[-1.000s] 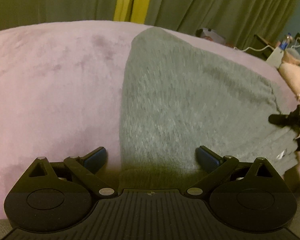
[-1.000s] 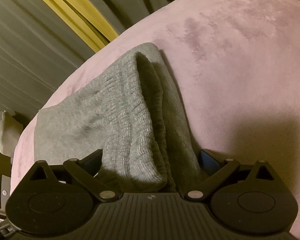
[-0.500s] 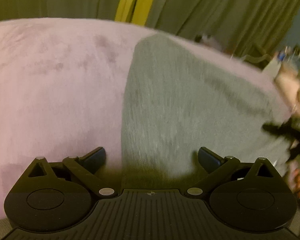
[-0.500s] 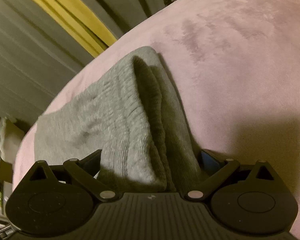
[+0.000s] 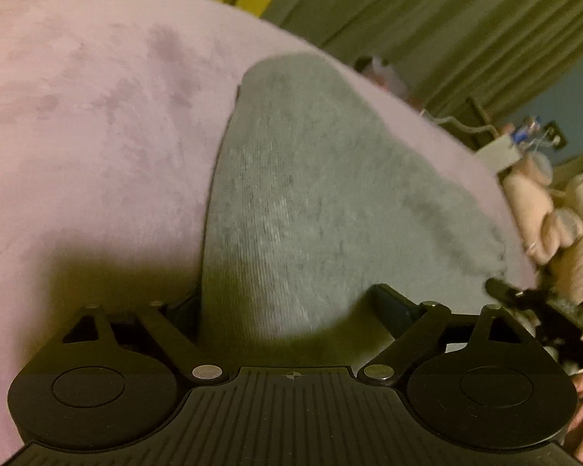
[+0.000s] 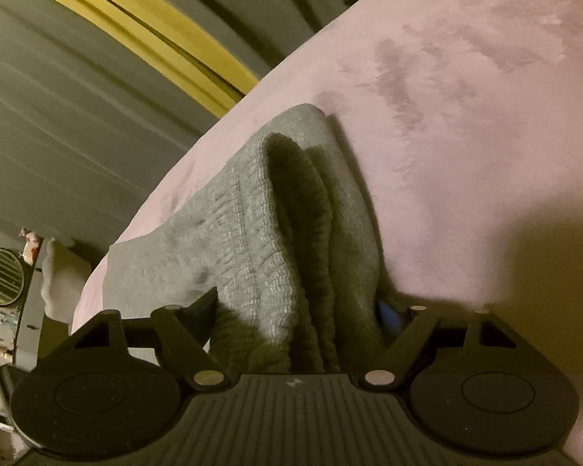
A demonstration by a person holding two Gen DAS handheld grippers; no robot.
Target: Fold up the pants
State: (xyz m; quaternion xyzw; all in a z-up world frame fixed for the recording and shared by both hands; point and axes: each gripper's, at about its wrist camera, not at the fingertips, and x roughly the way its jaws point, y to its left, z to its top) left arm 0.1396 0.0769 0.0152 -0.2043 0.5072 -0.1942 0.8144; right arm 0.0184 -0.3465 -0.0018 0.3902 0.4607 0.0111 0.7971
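Right wrist: pants [image 6: 291,233] between fingers [image 6: 204,310] (bunched)

Dim warm light, motion blur, fisheye warp

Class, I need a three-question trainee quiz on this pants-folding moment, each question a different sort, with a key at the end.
1. True or false: the grey pants lie on a pink blanket.
2. Which part of the pants sits between the right tool fingers? A) ribbed, bunched edge B) a zip C) a belt
3. Fill in: behind the bed hang olive curtains with a ____ strip.

Key
1. True.
2. A; the fabric fills the gap, though the jaws stand wide.
3. Yellow.

The left tool also stands wide over the cloth.
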